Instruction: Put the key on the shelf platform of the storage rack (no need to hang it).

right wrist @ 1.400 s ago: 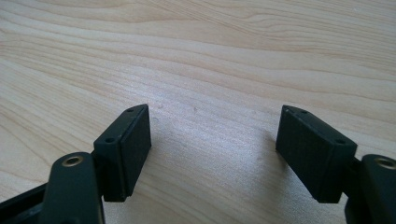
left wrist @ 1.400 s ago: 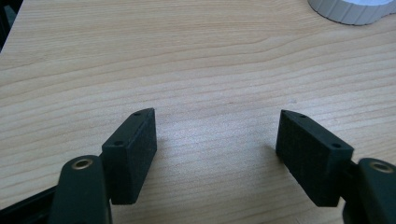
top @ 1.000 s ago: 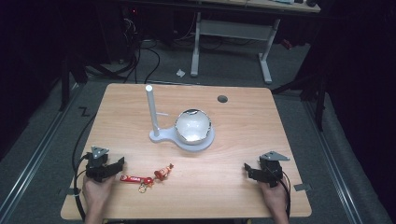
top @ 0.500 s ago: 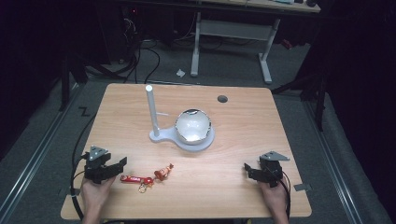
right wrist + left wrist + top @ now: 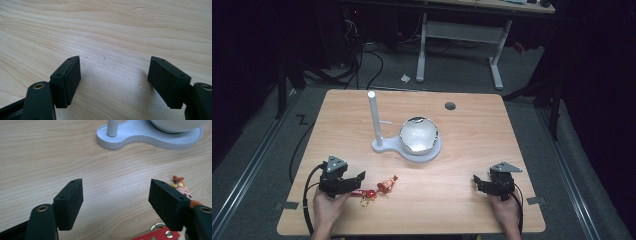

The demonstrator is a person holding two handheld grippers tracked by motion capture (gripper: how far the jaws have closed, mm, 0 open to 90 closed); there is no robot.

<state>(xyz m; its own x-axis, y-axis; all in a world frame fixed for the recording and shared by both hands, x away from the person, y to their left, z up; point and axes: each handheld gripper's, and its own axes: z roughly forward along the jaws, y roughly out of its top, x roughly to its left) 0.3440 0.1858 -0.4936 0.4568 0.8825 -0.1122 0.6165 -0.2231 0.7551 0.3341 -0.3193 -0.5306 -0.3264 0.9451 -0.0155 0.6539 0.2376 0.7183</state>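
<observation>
2 black, blocky claws rest low on the pale wood-grain table (image 5: 462, 195) — the left claw (image 5: 357, 176) and right claw (image 5: 476, 180), each with jaws spread wide around bare wood. Near the middle, a smooth white stand (image 5: 384, 146) with an upright post carries a shiny round bowl (image 5: 418, 135); its contents cannot be told. The left gripper view adds detail — a small orange-pink figure charm (image 5: 182, 188), a metal ring and a red tag (image 5: 160, 235) just beside the right-hand jaw.
</observation>
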